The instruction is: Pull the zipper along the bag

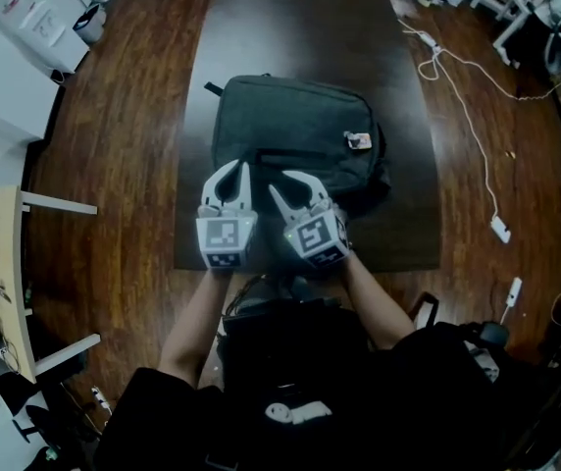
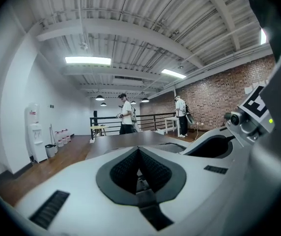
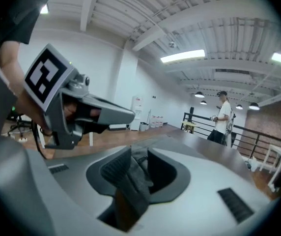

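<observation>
I found the bag (image 1: 295, 126) on the table (image 1: 408, 214), at 12 o'clock from both grippers, near edge running 9 to 3. Left gripper (image 2: 139, 151) clenched, apparently empty. Right gripper (image 3: 136, 154) released, bag fabric (image 3: 133, 178) loose between its pads, so nearer. Zipper pull not discernible.

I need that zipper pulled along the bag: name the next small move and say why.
Probably ease the right hand-held gripper forward and down onto the bag, then close on the zipper pull. Its jaws stand apart with bag fabric showing between them, unpinched, at the bag's near edge. The left hand-held gripper sits shut beside it. I cannot clearly make out the pull, so find it first.
</observation>
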`<state>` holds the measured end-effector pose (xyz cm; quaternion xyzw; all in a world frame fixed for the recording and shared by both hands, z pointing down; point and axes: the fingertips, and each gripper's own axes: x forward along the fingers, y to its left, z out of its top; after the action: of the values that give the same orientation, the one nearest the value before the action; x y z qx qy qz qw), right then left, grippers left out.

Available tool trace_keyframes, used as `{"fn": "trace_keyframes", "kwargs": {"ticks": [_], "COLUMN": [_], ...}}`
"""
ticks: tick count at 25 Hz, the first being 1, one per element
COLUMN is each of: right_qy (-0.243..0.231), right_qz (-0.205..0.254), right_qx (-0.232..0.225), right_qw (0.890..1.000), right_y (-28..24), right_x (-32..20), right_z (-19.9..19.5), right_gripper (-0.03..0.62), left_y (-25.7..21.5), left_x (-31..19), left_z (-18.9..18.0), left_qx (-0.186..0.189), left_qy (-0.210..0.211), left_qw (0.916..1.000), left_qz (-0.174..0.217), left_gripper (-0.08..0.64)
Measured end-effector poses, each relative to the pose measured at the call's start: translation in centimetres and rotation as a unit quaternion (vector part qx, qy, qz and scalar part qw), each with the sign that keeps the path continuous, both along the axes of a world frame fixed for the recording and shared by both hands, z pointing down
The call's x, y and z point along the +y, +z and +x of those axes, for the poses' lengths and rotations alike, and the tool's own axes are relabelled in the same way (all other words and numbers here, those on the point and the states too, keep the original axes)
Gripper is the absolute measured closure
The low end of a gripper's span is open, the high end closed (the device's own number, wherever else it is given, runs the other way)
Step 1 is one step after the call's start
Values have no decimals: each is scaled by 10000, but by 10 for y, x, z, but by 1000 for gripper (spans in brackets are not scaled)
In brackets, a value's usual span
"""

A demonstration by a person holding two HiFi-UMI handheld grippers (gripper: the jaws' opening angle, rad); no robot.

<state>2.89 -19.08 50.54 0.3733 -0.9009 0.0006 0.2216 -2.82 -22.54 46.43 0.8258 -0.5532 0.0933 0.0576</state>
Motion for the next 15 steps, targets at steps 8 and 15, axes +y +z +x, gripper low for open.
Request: {"fn": "trace_keyframes", "kwargs": {"ticks": [8,15], "right_qy": [-812,-648], "right_qz": [844,928], "right_qx": [2078,2578], "right_qw": [9711,9595], "right_y": [65,87], "right_x": [-41,-63], "right_z": [-42,-52], "right_gripper": [414,417], "left_y": [38,66], "left_x": [-50,-76], "left_z": [-30,-26], "left_qx": [-13,-3], "left_qy": [-173,180], "left_qw": [9995,9991], "left_qz": [-278,-384], "left_gripper": [565,565]}}
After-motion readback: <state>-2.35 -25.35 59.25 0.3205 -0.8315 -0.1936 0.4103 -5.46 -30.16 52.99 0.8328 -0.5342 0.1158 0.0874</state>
